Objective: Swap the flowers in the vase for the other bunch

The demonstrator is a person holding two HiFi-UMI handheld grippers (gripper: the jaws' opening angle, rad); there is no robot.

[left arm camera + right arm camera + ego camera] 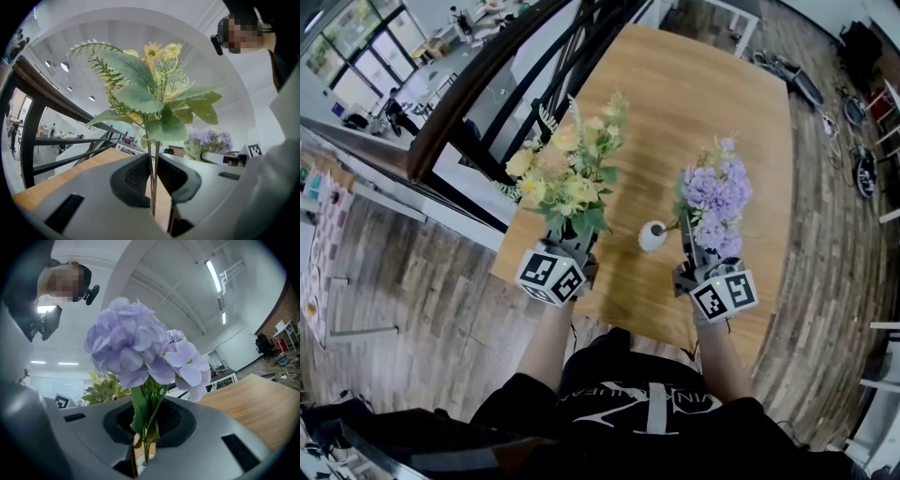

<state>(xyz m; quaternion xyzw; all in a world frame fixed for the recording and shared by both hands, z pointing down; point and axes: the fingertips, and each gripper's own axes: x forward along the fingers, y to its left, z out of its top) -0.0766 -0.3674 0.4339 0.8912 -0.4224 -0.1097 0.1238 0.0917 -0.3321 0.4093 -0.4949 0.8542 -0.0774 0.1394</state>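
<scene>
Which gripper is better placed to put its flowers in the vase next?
Probably right. The right gripper is shut on the purple bunch, stems above the white vase's mouth; the left gripper holds the yellow bunch off to one side.

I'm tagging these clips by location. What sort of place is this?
Probably an open office or lab, seen from an upper level: a dark railing overlooks desks on a floor below, and long strip lights hang from a high white ceiling.
</scene>
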